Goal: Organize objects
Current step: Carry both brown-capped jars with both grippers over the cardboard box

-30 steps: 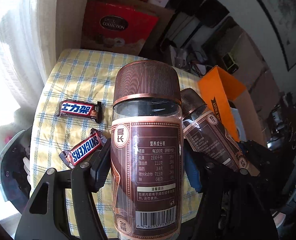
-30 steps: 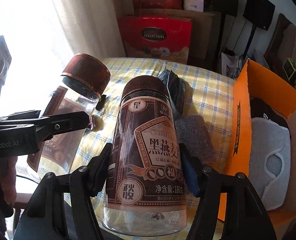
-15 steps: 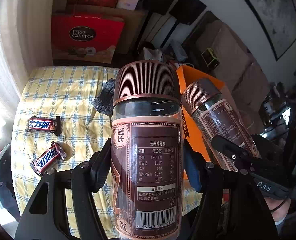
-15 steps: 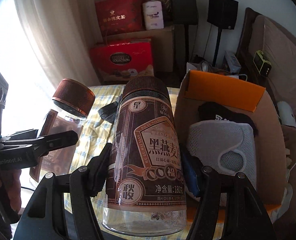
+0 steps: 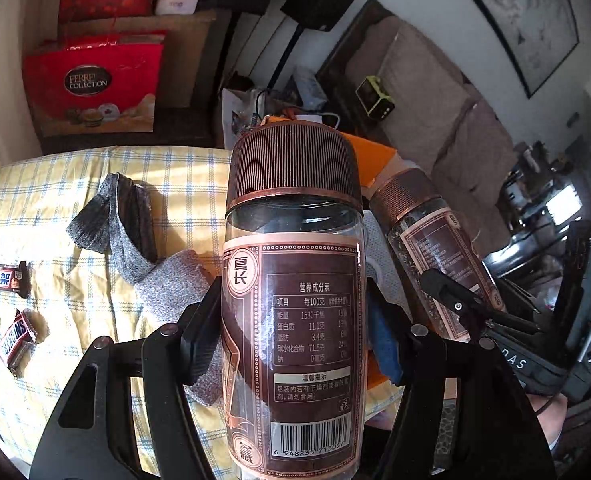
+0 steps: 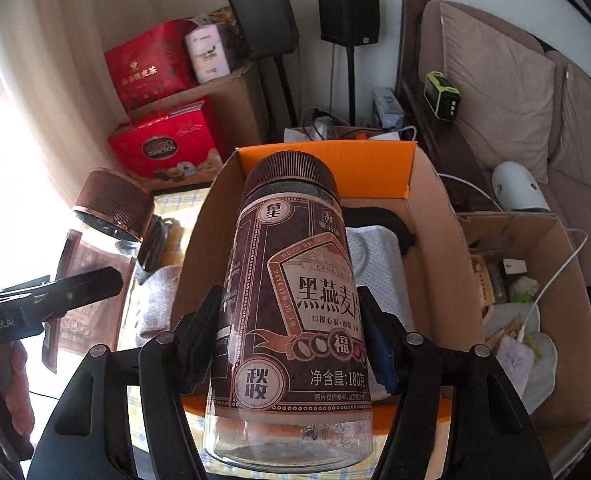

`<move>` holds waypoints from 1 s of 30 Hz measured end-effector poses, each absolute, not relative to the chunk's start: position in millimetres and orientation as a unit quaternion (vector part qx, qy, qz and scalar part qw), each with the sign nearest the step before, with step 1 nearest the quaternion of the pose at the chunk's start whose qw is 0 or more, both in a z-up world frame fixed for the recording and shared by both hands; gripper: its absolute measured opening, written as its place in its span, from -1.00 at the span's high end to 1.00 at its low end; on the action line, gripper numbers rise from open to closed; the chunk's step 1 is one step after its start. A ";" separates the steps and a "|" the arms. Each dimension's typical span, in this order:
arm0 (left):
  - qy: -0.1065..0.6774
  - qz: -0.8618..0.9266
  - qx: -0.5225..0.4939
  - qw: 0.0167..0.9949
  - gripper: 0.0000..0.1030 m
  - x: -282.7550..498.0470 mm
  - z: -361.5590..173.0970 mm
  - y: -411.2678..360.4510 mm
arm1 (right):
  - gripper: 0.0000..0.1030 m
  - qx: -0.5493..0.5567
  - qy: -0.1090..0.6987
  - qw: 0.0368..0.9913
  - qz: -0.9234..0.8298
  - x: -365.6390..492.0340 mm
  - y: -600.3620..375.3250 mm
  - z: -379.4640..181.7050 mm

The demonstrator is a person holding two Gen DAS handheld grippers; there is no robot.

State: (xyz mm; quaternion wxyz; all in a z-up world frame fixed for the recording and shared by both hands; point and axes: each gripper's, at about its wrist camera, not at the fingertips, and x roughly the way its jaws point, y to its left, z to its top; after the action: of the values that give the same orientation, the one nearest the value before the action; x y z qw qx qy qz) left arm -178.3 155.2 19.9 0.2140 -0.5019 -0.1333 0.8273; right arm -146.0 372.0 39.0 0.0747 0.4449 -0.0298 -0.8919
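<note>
Right wrist: jar (image 6: 295, 304) over box (image 6: 427, 184)

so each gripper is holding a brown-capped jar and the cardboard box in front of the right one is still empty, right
Not quite. Each gripper does hold a brown-capped jar: the left gripper its jar, the right gripper its jar. But the cardboard box is not empty: the right wrist view shows a white mesh item and a black item already inside.
</note>
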 end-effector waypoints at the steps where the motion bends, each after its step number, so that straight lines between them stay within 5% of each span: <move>1: -0.133 0.827 -0.502 0.216 -0.19 -179.7 20.2 162.2 | -0.27 0.445 -0.030 0.068 -0.892 -146.5 378.2 38.0; 15: -0.125 0.816 -0.525 0.208 -0.20 -208.1 -6.8 225.1 | -0.27 0.457 -0.050 -0.007 -0.888 -161.4 447.1 -0.9; 30: -0.087 0.809 -0.551 0.185 -0.20 -215.5 -42.6 251.3 | -0.28 0.462 0.015 -0.034 -0.886 -176.4 437.8 -27.2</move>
State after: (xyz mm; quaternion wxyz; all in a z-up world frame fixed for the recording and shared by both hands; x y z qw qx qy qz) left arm -215.5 251.3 -42.6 0.1854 -0.5514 -0.0872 0.8087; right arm -176.4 437.8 -27.2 -0.0343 0.4618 0.0153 -0.8862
